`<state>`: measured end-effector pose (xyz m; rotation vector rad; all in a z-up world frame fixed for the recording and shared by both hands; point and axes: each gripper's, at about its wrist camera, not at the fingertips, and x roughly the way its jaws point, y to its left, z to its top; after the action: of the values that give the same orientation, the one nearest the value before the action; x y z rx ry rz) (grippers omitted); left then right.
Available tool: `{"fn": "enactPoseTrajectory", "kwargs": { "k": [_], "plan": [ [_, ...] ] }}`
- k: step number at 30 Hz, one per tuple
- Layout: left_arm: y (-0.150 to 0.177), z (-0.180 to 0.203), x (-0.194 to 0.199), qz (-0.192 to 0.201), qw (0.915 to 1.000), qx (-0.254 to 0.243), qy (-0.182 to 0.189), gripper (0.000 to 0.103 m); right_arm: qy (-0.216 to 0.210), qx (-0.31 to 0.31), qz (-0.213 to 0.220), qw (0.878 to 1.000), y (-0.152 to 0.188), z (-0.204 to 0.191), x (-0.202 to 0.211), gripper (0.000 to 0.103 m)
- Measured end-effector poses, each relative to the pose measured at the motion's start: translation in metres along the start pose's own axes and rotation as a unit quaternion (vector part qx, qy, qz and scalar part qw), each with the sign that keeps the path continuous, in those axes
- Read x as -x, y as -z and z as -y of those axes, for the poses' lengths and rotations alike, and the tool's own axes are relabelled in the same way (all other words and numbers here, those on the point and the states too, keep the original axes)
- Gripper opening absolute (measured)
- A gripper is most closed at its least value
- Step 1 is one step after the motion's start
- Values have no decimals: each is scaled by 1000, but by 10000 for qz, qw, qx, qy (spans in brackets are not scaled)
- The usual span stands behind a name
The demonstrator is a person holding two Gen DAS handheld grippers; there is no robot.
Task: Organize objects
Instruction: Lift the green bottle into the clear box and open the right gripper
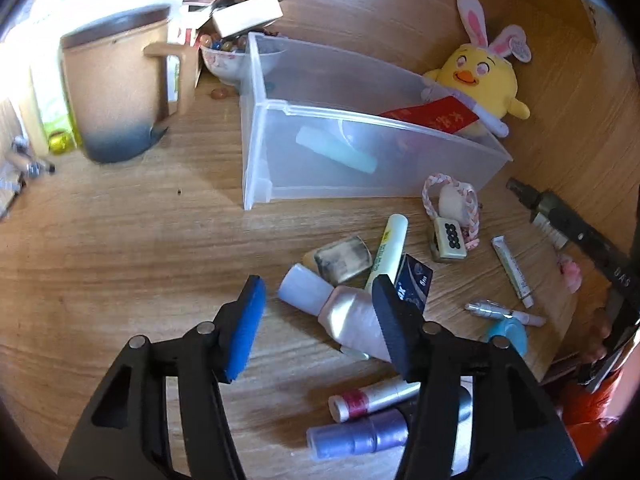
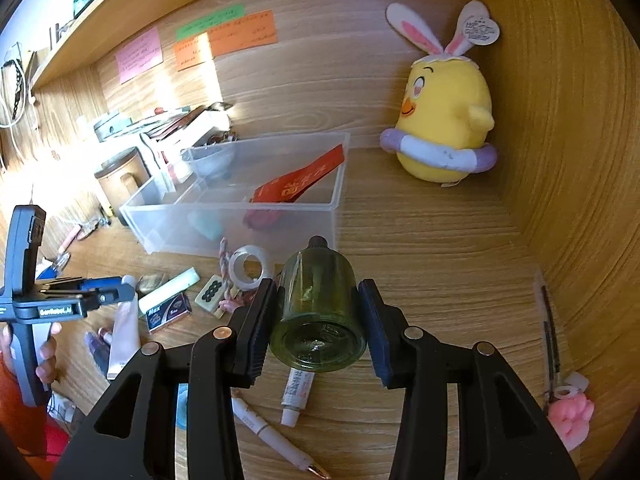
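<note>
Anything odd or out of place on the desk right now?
Yes: the red envelope lies tilted in the clear bin, one corner poking above the rim. A loose bead sits on the desk beside the bead bowl. The right gripper grips a green glass bottle.

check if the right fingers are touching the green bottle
Touching. The right wrist view shows the green bottle clamped between both pads of the right gripper, lifted above the desk, with no gap on either side.
</note>
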<state>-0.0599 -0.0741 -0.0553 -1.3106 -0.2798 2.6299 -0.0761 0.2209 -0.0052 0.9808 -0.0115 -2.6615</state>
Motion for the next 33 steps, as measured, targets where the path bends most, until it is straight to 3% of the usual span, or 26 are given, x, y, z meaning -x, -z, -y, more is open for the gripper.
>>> {"fn": "enactPoseTrajectory", "kwargs": {
  "k": [2,3,4,11,12,13,17,21,24,26,28,30,33],
  "plan": [
    [-2,2,-2,46,9999,-105,-67,55,1,-5,21,10000,-2,1,0,39],
    [-3,1,-3,45,9999,-132,-50,53,-2,-4,27,10000,-3,1,0,39],
    [-4,0,-5,34,9999,-137,18,42,-7,6,32,10000,-4,1,-1,39],
    [-3,-2,3,207,9997,-112,-91,30,-70,57,68,9999,-13,-5,-6,39],
    [-3,-3,6,242,9997,-77,-55,7,-97,75,101,9999,-16,-6,-5,39],
    [-4,-4,7,220,9997,-81,-18,0,-106,85,134,9998,-18,-7,-4,39],
    [-3,-8,13,314,9994,-39,-165,0,-175,135,279,9994,-28,-13,-1,39],
    [-2,-14,15,211,9997,130,-38,2,-226,221,377,9988,-37,-20,-3,39],
    [-2,-11,20,284,9993,52,-222,4,-213,287,376,9987,-42,-25,-9,39],
    [-5,-9,24,346,9992,-34,-192,12,-239,302,339,9987,-44,-28,-15,39],
    [-9,-5,25,377,9990,-140,-176,35,-276,314,337,9986,-48,-30,-17,39],
    [-14,0,21,385,9986,-304,-190,46,-319,299,395,9983,-53,-31,-16,39],
    [-23,7,8,183,9978,-626,-135,51,-358,296,566,9973,-62,-34,-11,39]
  ]
}}
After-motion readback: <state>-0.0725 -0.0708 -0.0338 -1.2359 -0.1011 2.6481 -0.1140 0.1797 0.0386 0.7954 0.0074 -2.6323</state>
